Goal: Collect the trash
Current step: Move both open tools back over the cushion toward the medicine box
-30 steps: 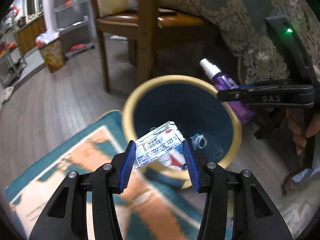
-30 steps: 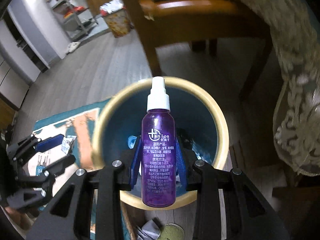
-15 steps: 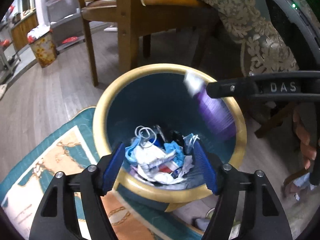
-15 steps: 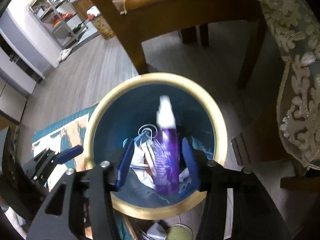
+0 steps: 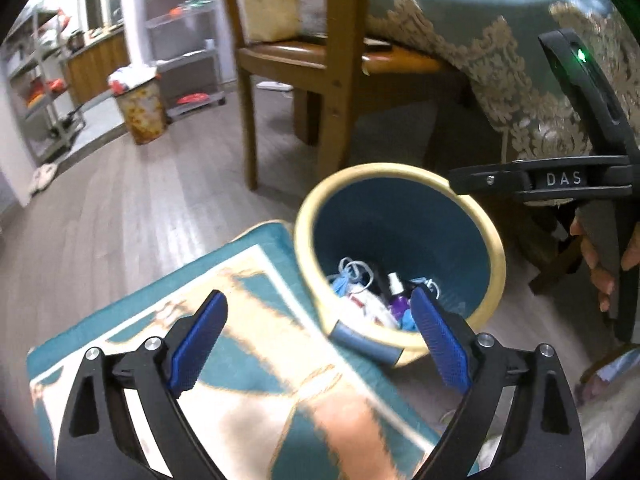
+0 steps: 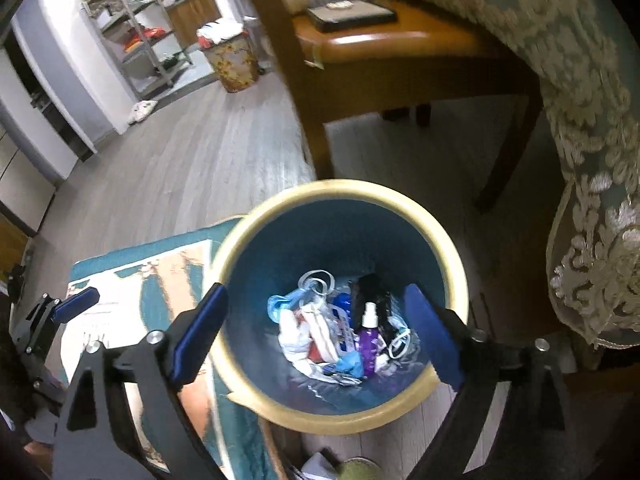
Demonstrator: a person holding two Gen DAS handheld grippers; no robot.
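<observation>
Both drops are landing in the bin.
The purple plastic spray bottle (image 6: 370,346) is now lying in the yellow-rimmed teal round bin (image 6: 456,280) at 6 o'clock; left gripper (image 5: 320,346) and right gripper (image 6: 316,336) fingers are opening wide, empty, freeing them for more trash.

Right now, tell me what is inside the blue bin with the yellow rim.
Inside the bin lie a purple spray bottle, white wrappers, blue scraps and white loops. The pile covers the bin's bottom, so anything underneath cannot be seen.
</observation>
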